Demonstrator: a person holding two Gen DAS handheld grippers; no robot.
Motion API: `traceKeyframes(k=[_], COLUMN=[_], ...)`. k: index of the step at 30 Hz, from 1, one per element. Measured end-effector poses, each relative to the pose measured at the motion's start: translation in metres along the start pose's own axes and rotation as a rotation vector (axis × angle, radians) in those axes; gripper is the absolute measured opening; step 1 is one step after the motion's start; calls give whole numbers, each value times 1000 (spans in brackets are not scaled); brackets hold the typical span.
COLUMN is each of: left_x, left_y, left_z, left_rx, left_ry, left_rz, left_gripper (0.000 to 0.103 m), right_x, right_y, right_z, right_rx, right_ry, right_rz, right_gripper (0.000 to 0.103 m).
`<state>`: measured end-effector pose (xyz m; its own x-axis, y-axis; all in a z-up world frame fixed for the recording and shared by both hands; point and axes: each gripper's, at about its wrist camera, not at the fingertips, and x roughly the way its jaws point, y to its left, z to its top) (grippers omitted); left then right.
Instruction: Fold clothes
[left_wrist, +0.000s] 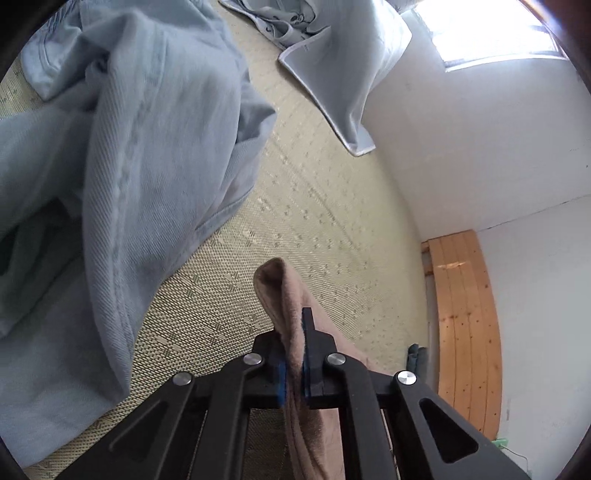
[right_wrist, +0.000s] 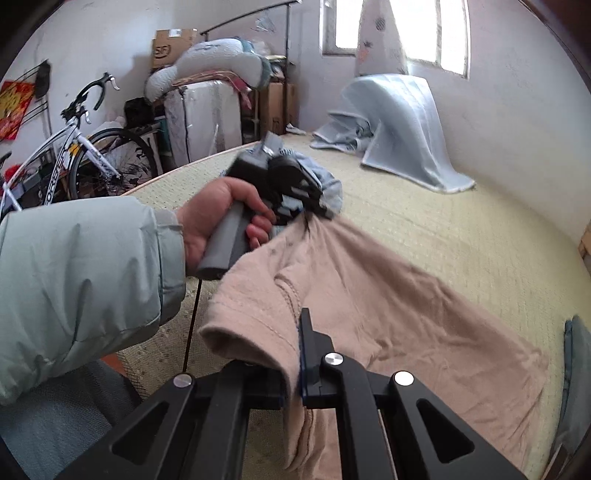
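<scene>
Holding a beige shirt above the mat, left gripper and right gripper each pinching an edge. Keeping both pinches level, cloth taut, for a clean fold. Leaving open mat toward the wall edge; crowding from blue clothes at the far edge.

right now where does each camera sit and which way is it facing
Left wrist: sits on the left gripper, looking along its fingers over the woven mat toward a white wall; light blue clothes lie ahead; no body part shows.
Right wrist: sits on the right gripper, facing the room's far side with a bicycle and window; the left hand and sleeve show.
Shared: the beige garment, clamped by both grippers, and the mat.
</scene>
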<state>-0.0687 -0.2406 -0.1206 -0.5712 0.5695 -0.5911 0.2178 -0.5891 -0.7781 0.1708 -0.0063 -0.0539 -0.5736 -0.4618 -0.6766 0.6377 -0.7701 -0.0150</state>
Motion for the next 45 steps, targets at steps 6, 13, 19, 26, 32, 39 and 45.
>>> traceKeyframes(k=[6, 13, 19, 26, 32, 39, 45], left_x=[-17, -50, -95, -115, -91, -71, -48], left_y=[-7, -25, -40, -44, -38, -57, -96], left_z=[3, 7, 11, 15, 16, 13, 3], left_rx=[-2, 11, 20, 38, 28, 69, 126], left_ry=[-15, -57, -121, -164, -132, -111, -78], left_rz=[-25, -82, -147, -149, -74, -64, -79], left_gripper=[4, 4, 4, 4, 4, 4, 4], right_x=[-12, -31, -55, -56, -33, -37, -55], right_y=[15, 31, 49, 55, 38, 15, -16], right_z=[6, 11, 16, 16, -3, -14, -25], right_rx=[-3, -13, -4, 72, 177, 280, 375], right_ry=[9, -15, -43, -53, -19, -50, -82], right_rz=[14, 61, 134, 251, 251, 203, 160], right_gripper=[3, 3, 3, 3, 3, 3, 3])
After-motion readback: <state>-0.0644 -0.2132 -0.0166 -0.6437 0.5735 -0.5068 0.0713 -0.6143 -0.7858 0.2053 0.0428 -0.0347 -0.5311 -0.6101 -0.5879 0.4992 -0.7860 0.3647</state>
